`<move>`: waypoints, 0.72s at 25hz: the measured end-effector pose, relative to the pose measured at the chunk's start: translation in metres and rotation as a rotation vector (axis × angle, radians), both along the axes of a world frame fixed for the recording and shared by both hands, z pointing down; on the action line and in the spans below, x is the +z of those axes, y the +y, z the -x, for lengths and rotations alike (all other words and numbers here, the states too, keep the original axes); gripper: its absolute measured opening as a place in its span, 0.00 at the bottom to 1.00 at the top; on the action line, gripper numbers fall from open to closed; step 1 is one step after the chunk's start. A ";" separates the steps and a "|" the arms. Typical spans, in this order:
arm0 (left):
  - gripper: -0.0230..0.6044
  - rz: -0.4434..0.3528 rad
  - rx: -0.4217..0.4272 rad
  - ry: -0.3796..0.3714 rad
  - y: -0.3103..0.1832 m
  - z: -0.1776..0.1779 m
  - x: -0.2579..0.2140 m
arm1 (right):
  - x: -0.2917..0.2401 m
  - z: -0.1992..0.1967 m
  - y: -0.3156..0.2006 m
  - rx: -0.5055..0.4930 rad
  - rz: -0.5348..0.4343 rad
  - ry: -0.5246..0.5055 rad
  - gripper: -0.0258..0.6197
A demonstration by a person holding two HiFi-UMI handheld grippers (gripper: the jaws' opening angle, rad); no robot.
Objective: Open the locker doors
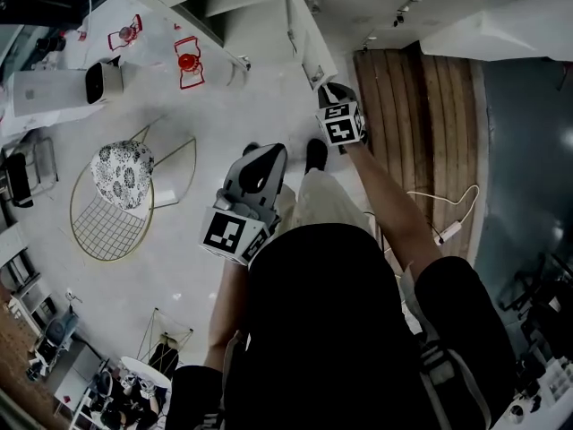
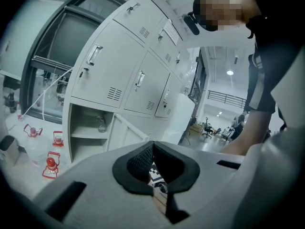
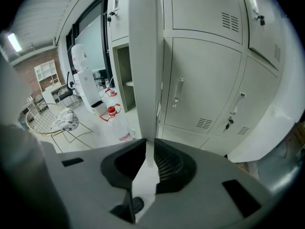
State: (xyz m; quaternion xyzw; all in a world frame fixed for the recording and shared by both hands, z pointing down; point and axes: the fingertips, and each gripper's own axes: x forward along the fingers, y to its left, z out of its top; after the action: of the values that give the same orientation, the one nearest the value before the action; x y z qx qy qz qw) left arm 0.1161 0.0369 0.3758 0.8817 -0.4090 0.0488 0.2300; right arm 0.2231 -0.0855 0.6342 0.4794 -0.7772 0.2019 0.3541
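Observation:
A bank of white lockers [image 2: 128,70] stands ahead, most of its doors closed with upright handles [image 3: 178,92]. One locker door [image 3: 143,56] is swung out, and its thin edge runs down between the jaws of my right gripper [image 3: 148,144], which is shut on it. In the head view the right gripper [image 1: 333,92] reaches forward to that door's edge [image 1: 309,43]. My left gripper [image 1: 260,155] hangs back from the lockers. Its pads meet at the tip [image 2: 151,147] with nothing between them. A lower compartment [image 2: 88,132] stands open with a glass jar [image 2: 100,124] on its shelf.
A wire chair with a patterned cushion [image 1: 121,186] stands on the pale floor to the left. Red lanterns [image 1: 186,63] and a white appliance [image 1: 54,88] sit near the lockers. Wooden flooring [image 1: 421,124] and a cable with a power strip [image 1: 448,231] lie to the right.

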 end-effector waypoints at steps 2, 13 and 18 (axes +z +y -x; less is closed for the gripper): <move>0.06 -0.014 0.001 -0.013 0.001 -0.005 0.003 | 0.000 -0.008 -0.002 -0.013 -0.003 0.003 0.13; 0.06 -0.029 -0.018 -0.029 -0.002 -0.020 0.003 | 0.001 -0.042 -0.015 -0.083 -0.031 0.031 0.13; 0.06 -0.029 -0.025 -0.034 -0.007 -0.022 0.001 | 0.000 -0.054 -0.022 -0.076 -0.036 0.031 0.13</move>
State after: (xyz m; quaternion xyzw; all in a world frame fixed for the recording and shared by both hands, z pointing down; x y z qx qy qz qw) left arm 0.1381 0.0300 0.3770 0.8788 -0.4246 0.0549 0.2110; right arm 0.2776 -0.1080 0.6346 0.4590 -0.7927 0.1670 0.3648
